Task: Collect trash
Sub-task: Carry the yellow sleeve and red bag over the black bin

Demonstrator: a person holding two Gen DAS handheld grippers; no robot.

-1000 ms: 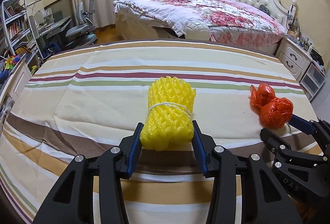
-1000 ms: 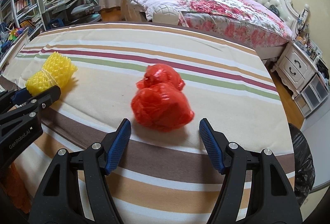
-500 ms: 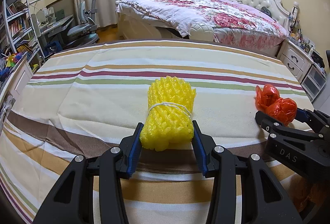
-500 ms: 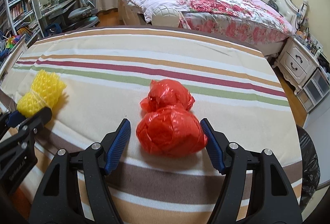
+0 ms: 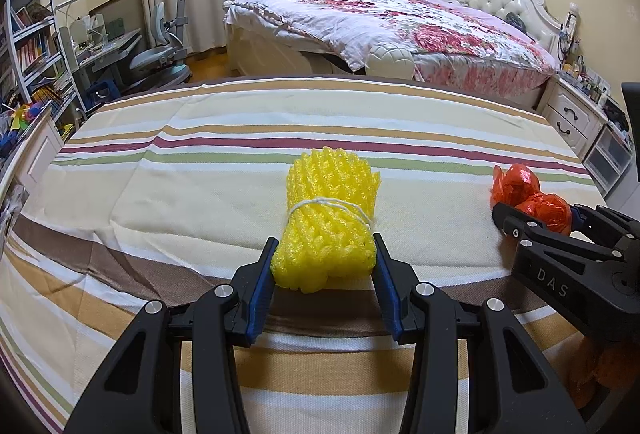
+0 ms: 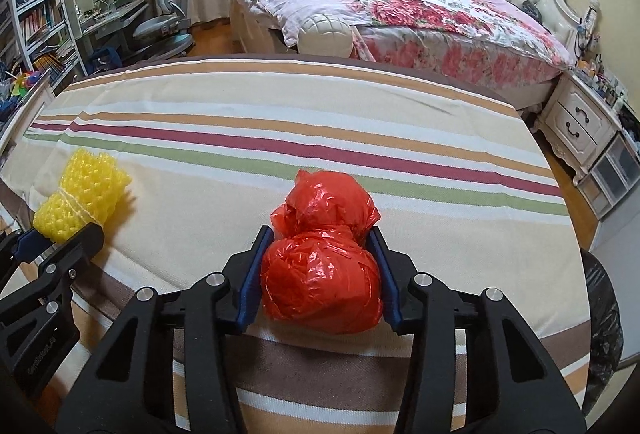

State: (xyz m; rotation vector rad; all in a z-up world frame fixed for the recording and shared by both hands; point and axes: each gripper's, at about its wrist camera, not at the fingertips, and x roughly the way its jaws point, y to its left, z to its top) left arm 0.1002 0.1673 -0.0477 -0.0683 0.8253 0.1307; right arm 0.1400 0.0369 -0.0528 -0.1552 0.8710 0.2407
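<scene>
The left gripper [image 5: 324,270], angled downward, clamps a yellow foam-net bundle tied with white string [image 5: 330,222]; the right gripper [image 6: 320,270], jaws just closed in, pinches a crumpled red plastic bag [image 6: 322,266]; both rest on the striped tablecloth [image 6: 360,114], open cloth ahead, its right edge [image 6: 560,194] near.

Foam bundle [image 5: 326,230] left, plastic bag [image 6: 320,274] right, both on tablecloth [image 5: 200,194]; bed [image 5: 400,22] behind.

Readable lettering on the two claws

"DAS" stands on the right claw [image 5: 536,216]; faint lettering on the left claw [image 6: 64,230] resembles "GenRobot.AI".
</scene>
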